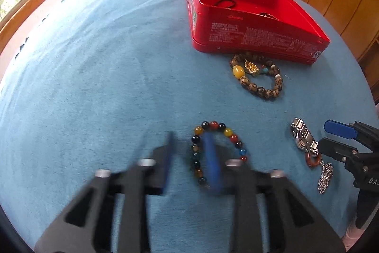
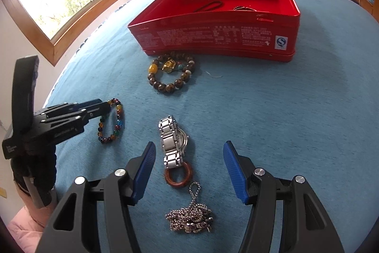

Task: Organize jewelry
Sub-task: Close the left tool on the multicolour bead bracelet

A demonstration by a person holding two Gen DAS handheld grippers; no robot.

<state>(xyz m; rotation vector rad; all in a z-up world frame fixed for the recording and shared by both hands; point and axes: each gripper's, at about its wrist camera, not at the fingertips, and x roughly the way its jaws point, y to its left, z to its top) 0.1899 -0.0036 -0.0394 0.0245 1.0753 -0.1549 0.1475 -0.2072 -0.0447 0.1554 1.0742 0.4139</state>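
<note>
Blue bedspread (image 2: 272, 110) carries the work area; a red tin (image 2: 213, 37) stands at its far side, already holding a black hair band (image 2: 208, 6). Step in hand: picking up the multicoloured bead bracelet (image 1: 219, 151). The left gripper (image 1: 189, 158) is partly closed, one finger (image 1: 212, 163) inside the loop; motion blur leaves contact with the beads unclear. The right gripper (image 2: 189, 172) stands wide open, empty, astride the steel watch (image 2: 173, 141). Next: confirm grip, lift, carry to the tin.

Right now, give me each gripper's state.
Left gripper: open, one side of the bracelet between its fingers, not clamped.
Right gripper: open, empty, over the watch.
</note>
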